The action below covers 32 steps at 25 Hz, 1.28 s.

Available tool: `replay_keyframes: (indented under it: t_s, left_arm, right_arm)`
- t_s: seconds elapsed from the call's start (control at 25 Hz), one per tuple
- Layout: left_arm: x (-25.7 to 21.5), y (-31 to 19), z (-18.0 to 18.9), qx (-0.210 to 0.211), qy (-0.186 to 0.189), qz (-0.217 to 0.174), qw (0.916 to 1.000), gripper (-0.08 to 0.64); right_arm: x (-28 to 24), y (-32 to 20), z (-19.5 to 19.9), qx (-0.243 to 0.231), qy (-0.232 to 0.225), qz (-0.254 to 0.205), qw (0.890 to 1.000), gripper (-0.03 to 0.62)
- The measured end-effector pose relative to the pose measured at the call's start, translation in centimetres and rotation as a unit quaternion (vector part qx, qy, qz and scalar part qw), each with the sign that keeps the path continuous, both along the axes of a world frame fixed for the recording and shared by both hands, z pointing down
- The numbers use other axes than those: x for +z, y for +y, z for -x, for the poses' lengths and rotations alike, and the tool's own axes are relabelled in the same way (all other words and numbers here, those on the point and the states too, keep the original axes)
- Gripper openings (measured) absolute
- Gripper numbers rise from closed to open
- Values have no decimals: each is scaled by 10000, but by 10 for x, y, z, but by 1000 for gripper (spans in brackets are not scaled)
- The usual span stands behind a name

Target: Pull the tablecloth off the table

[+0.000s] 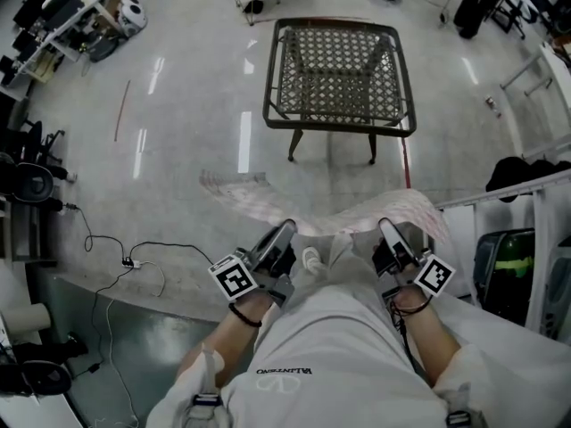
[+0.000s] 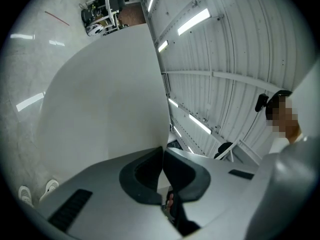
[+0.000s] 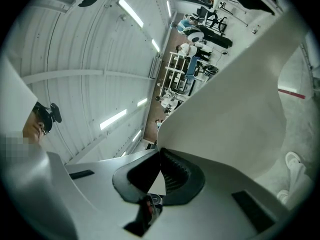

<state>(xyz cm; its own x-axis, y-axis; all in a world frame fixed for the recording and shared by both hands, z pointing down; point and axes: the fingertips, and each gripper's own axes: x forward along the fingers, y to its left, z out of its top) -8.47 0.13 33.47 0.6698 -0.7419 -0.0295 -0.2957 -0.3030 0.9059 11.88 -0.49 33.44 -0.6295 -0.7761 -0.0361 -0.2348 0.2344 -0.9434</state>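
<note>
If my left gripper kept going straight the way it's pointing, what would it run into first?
The tablecloth itself: the left gripper is shut on it and it fans out ahead. Beyond, probably floor short of the table; depth is unclear.

The head view looks steeply down from the person's head onto the floor [image 1: 196, 87], table [image 1: 339, 125] and tablecloth [image 1: 357, 217]. The left and right gripper views look from close behind their own jaws, tilted up toward the ceiling [image 2: 225, 59]. All three views share the tablecloth.

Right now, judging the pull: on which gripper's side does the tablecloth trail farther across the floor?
The left gripper: the tablecloth runs out in a long corner past it; by the right gripper it bunches close.
</note>
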Motion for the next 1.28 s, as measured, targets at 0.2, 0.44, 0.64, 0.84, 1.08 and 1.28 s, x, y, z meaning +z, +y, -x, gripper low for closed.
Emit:
replay_keyframes:
  t_s: [0.2, 0.44, 0.64, 0.84, 1.08, 1.28]
  left_arm:
    - [-1, -8, -2, -25, 111, -10, 9999, 3]
    - [-2, -11, -3, 8, 101, -31, 9999, 3]
    - [-3, -12, -4, 36, 196, 4, 9998, 3]
    - [-7, -17, -10, 56, 120, -56, 9999, 3]
    - [-7, -18, -10, 39, 121, -38, 9999, 3]
    - [-9, -16, -6, 48, 68, -123, 9999, 3]
  right_arm:
    - [-1, -6, -2, 9, -19, 16, 10000, 12]
    - [-2, -10, -1, -4, -25, 0, 10000, 12]
    - [-7, -13, 0, -22, -18, -26, 10000, 11]
    - [-8, -18, -5, -30, -22, -37, 10000, 12]
    - [-8, -20, -6, -36, 7, -41, 10000, 12]
    - [-7, -15, -2, -15, 20, -40, 10000, 11]
